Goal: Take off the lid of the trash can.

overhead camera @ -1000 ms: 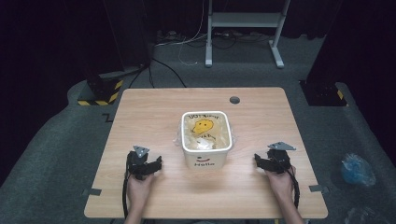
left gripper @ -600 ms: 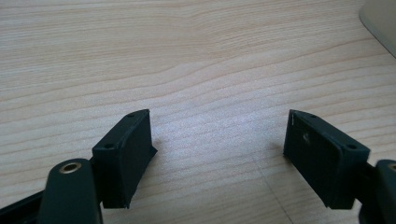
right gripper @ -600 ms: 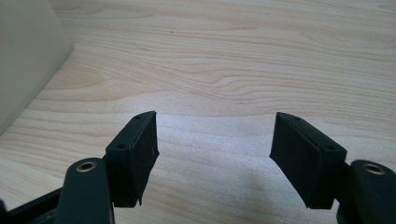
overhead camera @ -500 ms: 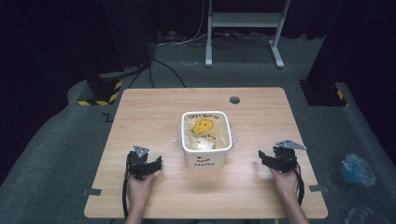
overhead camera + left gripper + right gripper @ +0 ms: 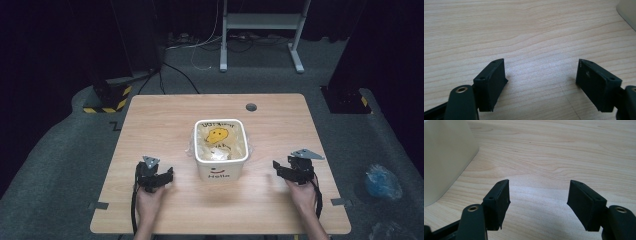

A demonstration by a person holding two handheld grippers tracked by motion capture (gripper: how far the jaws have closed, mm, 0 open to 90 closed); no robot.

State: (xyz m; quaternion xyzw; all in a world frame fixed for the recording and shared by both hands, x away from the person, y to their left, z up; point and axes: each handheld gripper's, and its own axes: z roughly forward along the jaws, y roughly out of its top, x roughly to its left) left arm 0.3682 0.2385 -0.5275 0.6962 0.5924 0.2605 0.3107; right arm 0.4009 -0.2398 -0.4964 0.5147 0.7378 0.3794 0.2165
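Tub (image 5: 220, 150) is sitting mid-table (image 5: 165, 112), upright, with a crinkly plastic bag (image 5: 220, 140) lining it and spilling over the rim. Left gripper (image 5: 159, 178) and right gripper (image 5: 285, 170) are resting on the table either side of it, well apart from it. Both are standing wide open, nothing between the jaws; the right jaws have just been closing slightly on empty air. Tub looks light, stiff and smooth-walled, so probably slippery. Bag is thin and soft, likely tearing easily. I'd be pinching the loose film at the rim, not the tub wall.
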